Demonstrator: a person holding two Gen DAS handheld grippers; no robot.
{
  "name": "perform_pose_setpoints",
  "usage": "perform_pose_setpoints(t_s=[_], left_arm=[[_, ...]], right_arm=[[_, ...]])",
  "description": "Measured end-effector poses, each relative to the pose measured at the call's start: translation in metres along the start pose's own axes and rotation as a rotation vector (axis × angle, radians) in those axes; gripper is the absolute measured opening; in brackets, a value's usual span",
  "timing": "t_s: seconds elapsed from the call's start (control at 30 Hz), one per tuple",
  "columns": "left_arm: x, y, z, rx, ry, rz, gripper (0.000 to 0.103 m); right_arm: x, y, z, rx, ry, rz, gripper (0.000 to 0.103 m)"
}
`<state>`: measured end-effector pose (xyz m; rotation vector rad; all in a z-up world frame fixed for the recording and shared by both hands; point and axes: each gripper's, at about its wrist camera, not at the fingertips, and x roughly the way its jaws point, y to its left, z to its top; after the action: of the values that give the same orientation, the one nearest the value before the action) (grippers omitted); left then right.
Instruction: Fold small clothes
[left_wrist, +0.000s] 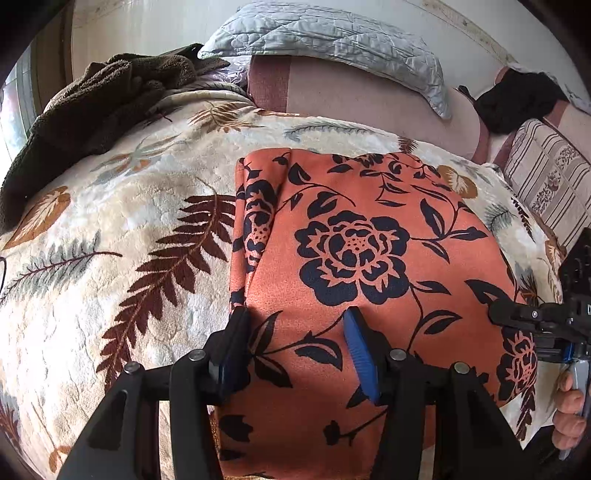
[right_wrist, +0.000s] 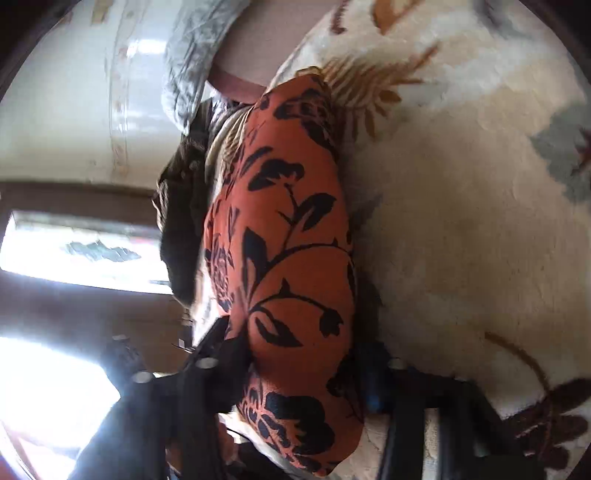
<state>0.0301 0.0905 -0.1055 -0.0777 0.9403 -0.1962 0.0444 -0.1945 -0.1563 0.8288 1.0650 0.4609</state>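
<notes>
Leaf-print blanket (left_wrist: 110, 229) carries the orange floral garment (left_wrist: 354, 236). Your left gripper (left_wrist: 295, 325) hovers released over it; your right gripper (right_wrist: 303, 354) straddles its fold, grip unclear.

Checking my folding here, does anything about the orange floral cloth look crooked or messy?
Mostly neat: the orange floral cloth lies flat on the leaf-print blanket. Only its left edge looks odd, doubled over in a loose, uneven flap rather than a clean crease.
</notes>
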Motion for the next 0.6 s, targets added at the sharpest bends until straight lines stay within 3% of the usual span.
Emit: perform_pose_setpoints(t_s=[0.1, 0.13, 0.17, 0.3, 0.37, 0.4, 0.5, 0.53, 0.57, 0.6], left_arm=[[0.003, 0.007, 0.0, -0.023, 0.007, -0.016, 0.056], [0.004, 0.008, 0.0, -0.029, 0.01, -0.023, 0.056], [0.005, 0.008, 0.001, -0.027, 0.011, -0.023, 0.056], [0.006, 0.012, 0.002, -0.055, 0.019, -0.036, 0.057], [0.007, 0.012, 0.003, -0.061, 0.024, -0.036, 0.057], [0.007, 0.012, 0.003, -0.064, 0.024, -0.037, 0.057], [0.009, 0.012, 0.004, -0.068, 0.027, -0.037, 0.057], [0.009, 0.013, 0.004, -0.073, 0.029, -0.039, 0.057], [0.01, 0.013, 0.004, -0.077, 0.031, -0.041, 0.057], [0.01, 0.014, 0.005, -0.082, 0.032, -0.042, 0.057]], right_arm=[[-0.01, 0.046, -0.02, -0.218, -0.084, -0.176, 0.037], [0.002, 0.045, -0.023, -0.26, -0.071, -0.262, 0.038], [0.015, 0.035, -0.024, -0.239, -0.029, -0.306, 0.047], [-0.008, 0.008, -0.011, -0.032, -0.077, -0.043, 0.06], [-0.022, 0.002, 0.002, 0.015, -0.141, 0.006, 0.074], [-0.022, -0.001, 0.011, 0.037, -0.142, 0.035, 0.075], [0.01, -0.016, 0.04, 0.125, -0.043, 0.075, 0.075], [0.023, -0.019, 0.046, 0.147, -0.006, 0.073, 0.063], [0.03, -0.016, 0.048, 0.14, 0.002, 0.054, 0.044], [0.027, -0.002, 0.047, 0.089, -0.032, -0.004, 0.038]])
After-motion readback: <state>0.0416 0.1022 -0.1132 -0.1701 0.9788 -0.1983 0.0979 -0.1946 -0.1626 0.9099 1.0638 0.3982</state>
